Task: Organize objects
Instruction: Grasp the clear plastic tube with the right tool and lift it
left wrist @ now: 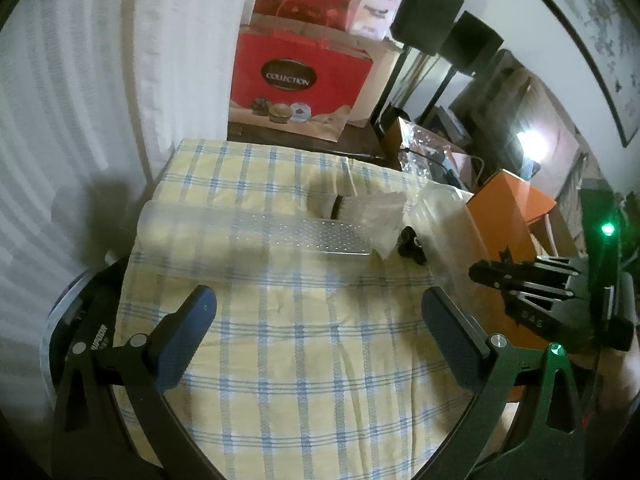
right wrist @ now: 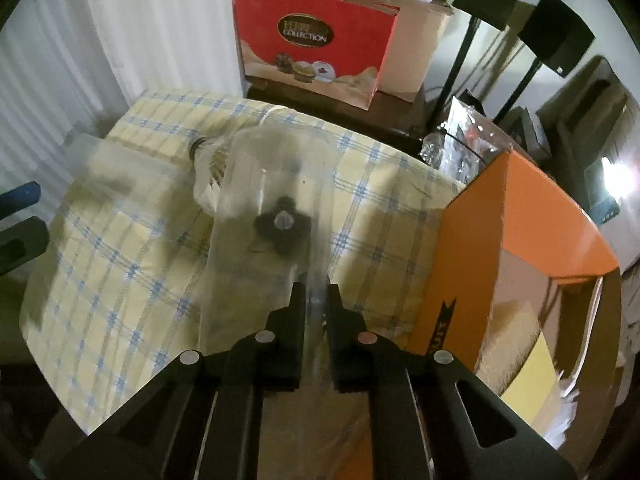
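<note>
My right gripper [right wrist: 316,300] is shut on the near edge of a clear plastic lid [right wrist: 272,200] and holds it above the checked cloth; a small black knob-like object [right wrist: 282,222] shows through it. In the left wrist view the same lid [left wrist: 448,224] stands at the right, with the right gripper [left wrist: 480,274] at its edge and the black object [left wrist: 410,244] beside it. My left gripper [left wrist: 320,308] is open and empty over the cloth. A long clear plastic box [left wrist: 240,236] lies across the cloth in front of it. A clear bag with a black band [left wrist: 360,208] lies behind the box.
The yellow and blue checked cloth [left wrist: 300,360] covers the table. An orange box [right wrist: 520,224] stands open at the right edge. A red gift bag [right wrist: 312,40] and black speakers [right wrist: 560,36] stand behind. White curtains [left wrist: 80,100] hang at the left.
</note>
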`<state>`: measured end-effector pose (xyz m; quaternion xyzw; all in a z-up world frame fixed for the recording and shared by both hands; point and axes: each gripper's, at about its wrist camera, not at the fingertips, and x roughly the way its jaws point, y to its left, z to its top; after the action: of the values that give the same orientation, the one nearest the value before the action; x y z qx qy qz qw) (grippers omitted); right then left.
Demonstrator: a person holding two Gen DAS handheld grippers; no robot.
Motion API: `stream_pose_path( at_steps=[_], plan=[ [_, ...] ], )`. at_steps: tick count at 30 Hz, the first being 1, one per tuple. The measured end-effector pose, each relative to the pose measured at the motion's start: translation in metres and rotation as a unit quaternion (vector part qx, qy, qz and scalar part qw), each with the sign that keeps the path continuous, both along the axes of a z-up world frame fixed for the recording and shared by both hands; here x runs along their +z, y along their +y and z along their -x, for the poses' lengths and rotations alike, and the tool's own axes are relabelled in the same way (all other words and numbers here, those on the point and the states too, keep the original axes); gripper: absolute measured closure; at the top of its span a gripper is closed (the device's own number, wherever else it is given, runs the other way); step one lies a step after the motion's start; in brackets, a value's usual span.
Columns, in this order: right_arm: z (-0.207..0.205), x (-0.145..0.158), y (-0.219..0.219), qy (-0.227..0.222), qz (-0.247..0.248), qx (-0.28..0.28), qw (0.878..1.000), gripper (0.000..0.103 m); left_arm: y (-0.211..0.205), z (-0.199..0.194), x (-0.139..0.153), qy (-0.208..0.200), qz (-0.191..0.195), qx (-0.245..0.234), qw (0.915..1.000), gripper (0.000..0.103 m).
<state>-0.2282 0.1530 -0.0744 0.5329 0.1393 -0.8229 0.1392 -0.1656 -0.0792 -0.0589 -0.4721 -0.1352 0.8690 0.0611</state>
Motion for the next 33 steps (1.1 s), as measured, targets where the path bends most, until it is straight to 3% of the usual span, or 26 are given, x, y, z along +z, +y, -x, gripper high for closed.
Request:
stream_pose_path(
  at_steps=[5, 10, 11, 12, 15, 16, 18, 19, 28, 33],
  plan=[
    [-0.007, 0.011, 0.015, -0.008, 0.064, -0.014, 0.998, 0.098, 0.005, 0.007, -0.003, -0.009, -0.008, 0.0, 0.9999, 0.001],
    [-0.01, 0.008, 0.014, -0.023, 0.076, -0.018, 0.997, 0.094, 0.014, 0.013, -0.005, -0.018, -0.022, -0.009, 0.9996, 0.001],
    [-0.011, 0.007, 0.015, -0.023, 0.077, -0.022, 0.996, 0.09, 0.015, 0.012, -0.005, -0.017, -0.02, -0.01, 0.9996, 0.001],
    [-0.011, 0.007, 0.015, -0.022, 0.079, -0.027, 0.996, 0.073, 0.017, 0.012, -0.006, -0.017, -0.019, -0.011, 0.9996, 0.001],
    [-0.016, 0.011, 0.011, -0.012, 0.096, -0.026, 0.995, 0.049, 0.017, 0.011, -0.007, -0.02, -0.02, -0.011, 0.9995, 0.001],
    [-0.019, 0.013, 0.006, -0.003, 0.089, -0.024, 0.996, 0.045, 0.015, 0.01, -0.007, -0.021, -0.021, -0.009, 0.9995, 0.001],
    [-0.024, 0.016, -0.004, 0.019, 0.065, -0.016, 0.998, 0.026, 0.013, 0.01, -0.007, -0.021, -0.023, -0.006, 0.9995, 0.001],
    [-0.026, 0.017, -0.009, 0.027, 0.054, -0.009, 0.998, 0.023, 0.012, 0.01, -0.007, -0.02, -0.024, -0.004, 0.9995, 0.001],
    [-0.03, -0.014, -0.037, 0.023, -0.02, 0.024, 0.999, 0.022, 0.0, 0.007, -0.008, -0.022, -0.029, 0.006, 0.9993, 0.001],
    [-0.033, -0.023, -0.041, 0.02, -0.02, 0.021, 0.999, 0.023, -0.005, 0.005, -0.012, -0.025, -0.035, 0.011, 0.999, 0.001]
  ],
)
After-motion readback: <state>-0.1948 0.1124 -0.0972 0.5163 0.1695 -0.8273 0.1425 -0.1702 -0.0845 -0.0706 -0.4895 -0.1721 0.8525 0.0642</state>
